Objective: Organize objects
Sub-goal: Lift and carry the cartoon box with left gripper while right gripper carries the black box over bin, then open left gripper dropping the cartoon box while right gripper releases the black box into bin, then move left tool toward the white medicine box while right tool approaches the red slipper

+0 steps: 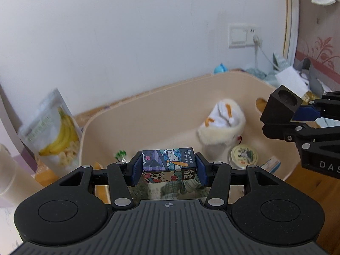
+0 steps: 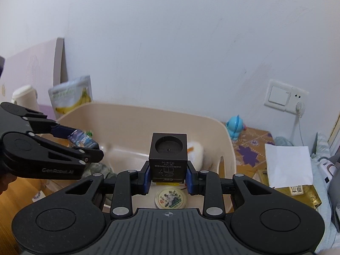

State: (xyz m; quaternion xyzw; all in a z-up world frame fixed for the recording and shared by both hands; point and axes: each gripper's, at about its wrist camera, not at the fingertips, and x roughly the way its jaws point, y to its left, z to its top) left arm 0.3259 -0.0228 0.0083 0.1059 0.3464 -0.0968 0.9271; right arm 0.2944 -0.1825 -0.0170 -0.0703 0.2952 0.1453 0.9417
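My left gripper is shut on a small cartoon-printed box, held above the near rim of a beige plastic bin. My right gripper is shut on a dark cube with a round recess on top, held over the same beige bin. The cube and right gripper also show at the right of the left wrist view. Inside the bin lie a white plush toy and a round tin. From the right wrist view the left gripper holds the cartoon box at the left.
A banana-chip pouch leans on the wall left of the bin. A blue toy figure, white paper and gold packets crowd the right side. A wall socket with a plugged cable is behind. A white jar stands far left.
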